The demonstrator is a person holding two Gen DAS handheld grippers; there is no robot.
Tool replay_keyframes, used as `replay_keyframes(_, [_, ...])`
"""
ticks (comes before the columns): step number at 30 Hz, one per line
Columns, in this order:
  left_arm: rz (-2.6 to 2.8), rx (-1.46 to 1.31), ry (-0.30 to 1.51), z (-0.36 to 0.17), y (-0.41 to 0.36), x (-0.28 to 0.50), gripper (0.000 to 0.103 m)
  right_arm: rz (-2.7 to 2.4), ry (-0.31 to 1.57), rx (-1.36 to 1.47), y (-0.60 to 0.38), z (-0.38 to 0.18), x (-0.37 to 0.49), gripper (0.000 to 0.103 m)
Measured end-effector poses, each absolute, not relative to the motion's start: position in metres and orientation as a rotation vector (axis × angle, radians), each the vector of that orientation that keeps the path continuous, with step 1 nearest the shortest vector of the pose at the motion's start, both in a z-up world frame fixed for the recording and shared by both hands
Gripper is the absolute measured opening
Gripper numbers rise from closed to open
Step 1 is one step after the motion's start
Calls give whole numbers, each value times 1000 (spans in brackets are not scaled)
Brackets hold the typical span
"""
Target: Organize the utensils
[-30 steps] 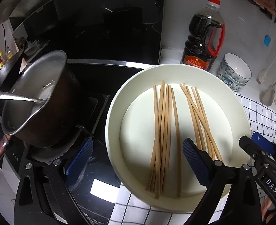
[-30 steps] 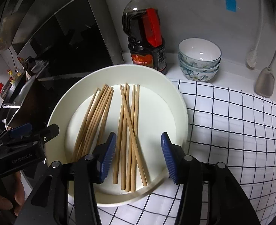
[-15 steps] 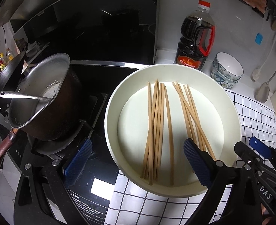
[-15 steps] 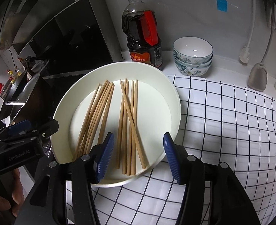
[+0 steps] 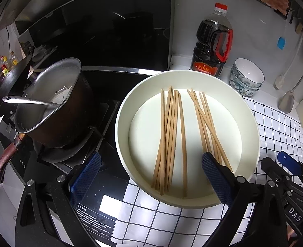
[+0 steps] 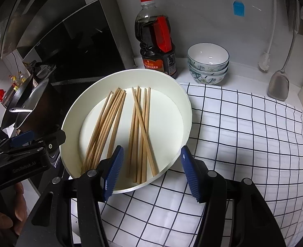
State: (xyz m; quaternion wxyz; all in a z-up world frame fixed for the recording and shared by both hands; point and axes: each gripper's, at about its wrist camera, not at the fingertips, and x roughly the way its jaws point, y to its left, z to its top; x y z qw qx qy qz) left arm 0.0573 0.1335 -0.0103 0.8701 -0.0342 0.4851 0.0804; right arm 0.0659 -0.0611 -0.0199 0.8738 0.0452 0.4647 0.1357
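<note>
Right gripper [image 6: 151,169], jaws opening and empty above the tray [image 6: 187,111], is best lowered squarely astride the chopsticks [image 6: 140,131]; left gripper [image 5: 151,177] is held wide, empty.

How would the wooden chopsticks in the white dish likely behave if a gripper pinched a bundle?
The chopsticks look thin and stiff, so probably light. Loose and crossed, some would likely slip out. On the smooth white dish they may slide.

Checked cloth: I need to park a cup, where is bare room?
The checked cloth lies bare between the white dish and the hanging spatula. Crowded behind: bottle, stacked bowls.
</note>
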Motion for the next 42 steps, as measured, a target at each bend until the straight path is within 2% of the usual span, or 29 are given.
replay_keyframes(42, [180,-59,1024,-8,129,48,97,291,961,95,-61,-14,51,58])
